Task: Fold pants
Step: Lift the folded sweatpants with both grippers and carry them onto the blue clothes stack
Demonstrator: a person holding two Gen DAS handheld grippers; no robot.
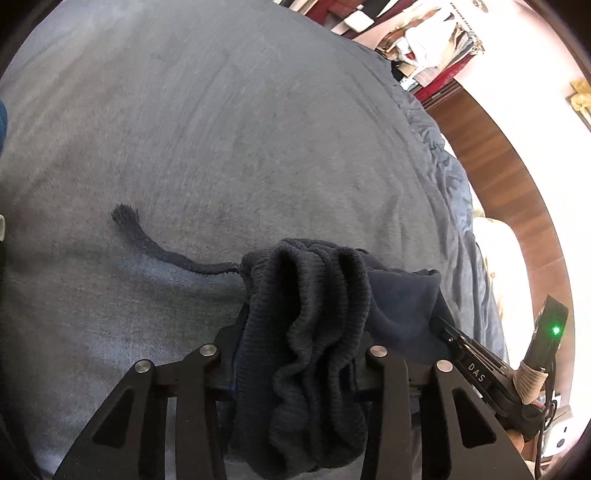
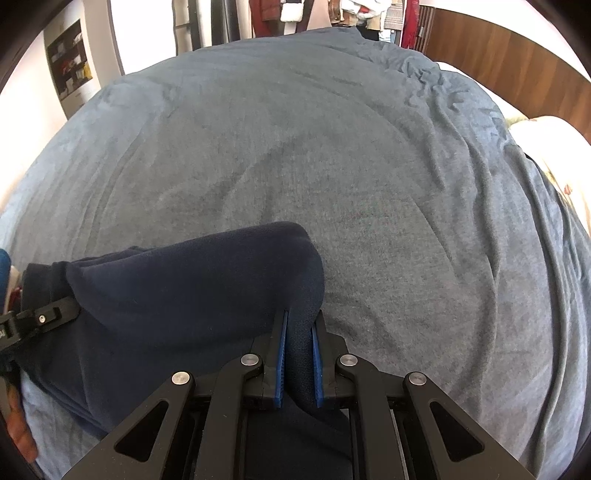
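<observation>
The dark navy pants (image 2: pixel 177 295) lie on a grey-blue bed cover (image 2: pixel 332 166). Their ribbed waistband (image 1: pixel 317 295) is bunched up between the jaws of my left gripper (image 1: pixel 303 321), which is shut on it; the cloth hides the pads. A frayed drawstring (image 1: pixel 147 243) trails out to the left over the cover. My right gripper (image 2: pixel 300 321) is shut on a fold of the smooth navy fabric, pinched between its blue pads (image 2: pixel 279 354). Each gripper shows at the edge of the other's view, both close together on the same end of the pants.
The bed cover (image 1: pixel 221 129) stretches wide beyond the pants, wrinkled toward its right side. A wooden headboard (image 2: pixel 498 55) and a cream pillow (image 2: pixel 554 147) bound the right. Hanging clothes (image 2: pixel 288 11) stand past the far edge. A person's hand (image 2: pixel 18 435) shows at lower left.
</observation>
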